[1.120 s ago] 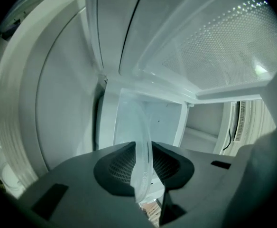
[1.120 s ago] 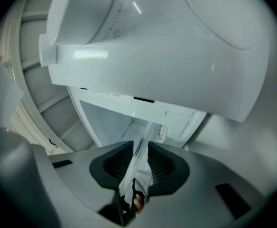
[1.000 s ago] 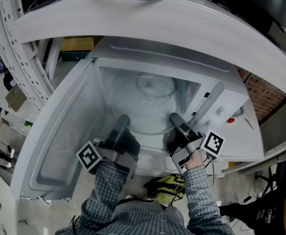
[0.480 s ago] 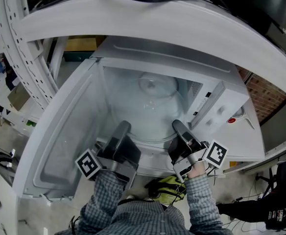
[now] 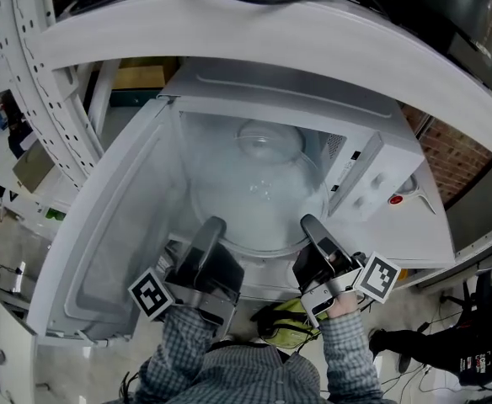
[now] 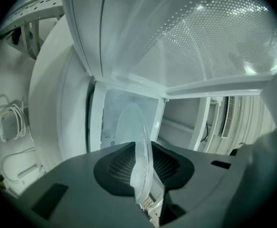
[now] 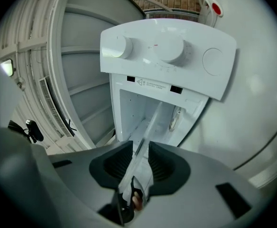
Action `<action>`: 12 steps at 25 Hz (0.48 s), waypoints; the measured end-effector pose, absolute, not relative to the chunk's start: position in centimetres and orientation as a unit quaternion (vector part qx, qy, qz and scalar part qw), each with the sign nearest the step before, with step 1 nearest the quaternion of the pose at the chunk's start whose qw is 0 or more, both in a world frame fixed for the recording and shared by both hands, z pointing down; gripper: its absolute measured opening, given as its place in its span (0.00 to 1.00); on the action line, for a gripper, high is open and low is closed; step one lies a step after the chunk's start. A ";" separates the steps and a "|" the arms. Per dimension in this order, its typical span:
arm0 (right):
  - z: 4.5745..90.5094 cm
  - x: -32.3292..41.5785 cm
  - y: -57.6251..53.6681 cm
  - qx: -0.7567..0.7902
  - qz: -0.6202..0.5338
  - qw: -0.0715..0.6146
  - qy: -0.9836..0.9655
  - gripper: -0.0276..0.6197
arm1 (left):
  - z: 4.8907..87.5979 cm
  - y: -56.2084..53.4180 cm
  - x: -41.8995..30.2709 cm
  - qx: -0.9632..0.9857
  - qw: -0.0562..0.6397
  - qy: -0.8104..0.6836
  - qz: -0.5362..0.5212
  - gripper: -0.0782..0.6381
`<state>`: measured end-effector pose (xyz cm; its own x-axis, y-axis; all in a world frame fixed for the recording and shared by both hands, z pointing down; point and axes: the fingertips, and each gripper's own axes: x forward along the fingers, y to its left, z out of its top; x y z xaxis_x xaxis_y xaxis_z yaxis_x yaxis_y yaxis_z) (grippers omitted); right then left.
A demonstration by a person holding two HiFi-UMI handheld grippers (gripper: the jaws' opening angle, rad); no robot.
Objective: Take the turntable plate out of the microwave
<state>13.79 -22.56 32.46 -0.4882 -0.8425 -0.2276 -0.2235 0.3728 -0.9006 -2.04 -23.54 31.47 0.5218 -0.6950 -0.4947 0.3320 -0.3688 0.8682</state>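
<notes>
So the microwave [image 5: 372, 171] sat with its door [image 5: 103, 251] swung out to the left, and the turntable plate [image 5: 259, 196] was mostly inside the cavity, its near rim right at the front opening. The left hand-held gripper [image 5: 211, 228] was clamped on the near-left part of that rim and the right hand-held gripper [image 5: 312, 225] on the near-right part. Each gripper view showed the clear edge pinched between the pads.

My take on handling: it's glass, so it should be rigid and fairly heavy for its thickness, with a slick surface, and it won't forgive a knock against the cavity walls or a drop. The rim looked like the only sensible place to grab. Two grips spread apart on the near edge made sense, though the far side hung unsupported, so I'd guess it wanted to sag or pivot.
</notes>
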 end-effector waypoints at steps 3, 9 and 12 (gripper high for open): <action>32.2 13.6 -21.5 -0.360 -0.429 0.366 0.743 0.20 | 31.4 -22.7 -2.1 0.679 0.552 -0.128 -0.468 0.23; 31.8 13.5 -19.3 -0.369 -0.413 0.383 0.739 0.20 | 30.8 -21.2 -2.3 0.694 0.546 -0.111 -0.456 0.23; 31.6 13.9 -18.2 -0.380 -0.401 0.392 0.735 0.20 | 30.8 -20.5 -2.0 0.697 0.551 -0.096 -0.448 0.23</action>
<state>13.86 -18.15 31.58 -0.4030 -0.8741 -0.2711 -0.2445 0.3884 -0.8885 -2.02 -20.49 30.79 0.5806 -0.6275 -0.5189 0.3601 -0.3737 0.8548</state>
